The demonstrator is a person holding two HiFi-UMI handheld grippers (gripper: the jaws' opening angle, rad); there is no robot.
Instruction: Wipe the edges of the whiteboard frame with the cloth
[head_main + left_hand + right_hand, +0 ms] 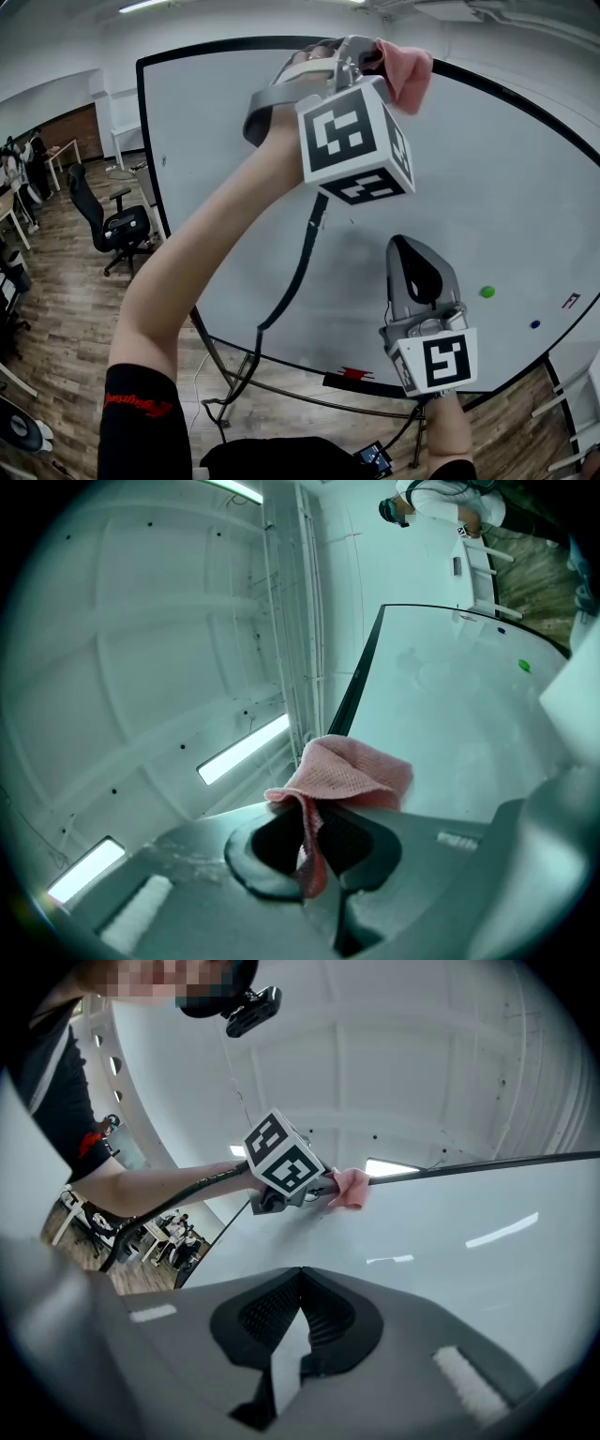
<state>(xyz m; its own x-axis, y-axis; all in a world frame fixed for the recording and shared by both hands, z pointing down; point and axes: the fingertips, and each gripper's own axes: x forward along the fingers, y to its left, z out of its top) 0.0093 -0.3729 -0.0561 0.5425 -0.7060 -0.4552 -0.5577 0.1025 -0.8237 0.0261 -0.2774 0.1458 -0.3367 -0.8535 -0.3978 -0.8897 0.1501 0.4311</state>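
Note:
A white whiteboard with a thin black frame fills the head view. My left gripper is raised to the frame's top edge and is shut on a pink cloth, which lies against that edge. In the left gripper view the cloth is pinched between the jaws beside the black frame. My right gripper hangs lower in front of the board, shut and holding nothing. The right gripper view shows the cloth on the frame past its shut jaws.
A green magnet and a blue magnet sit on the board's lower right. The board's metal stand reaches the wooden floor. An office chair and desks are at the left. A person stands beyond the board.

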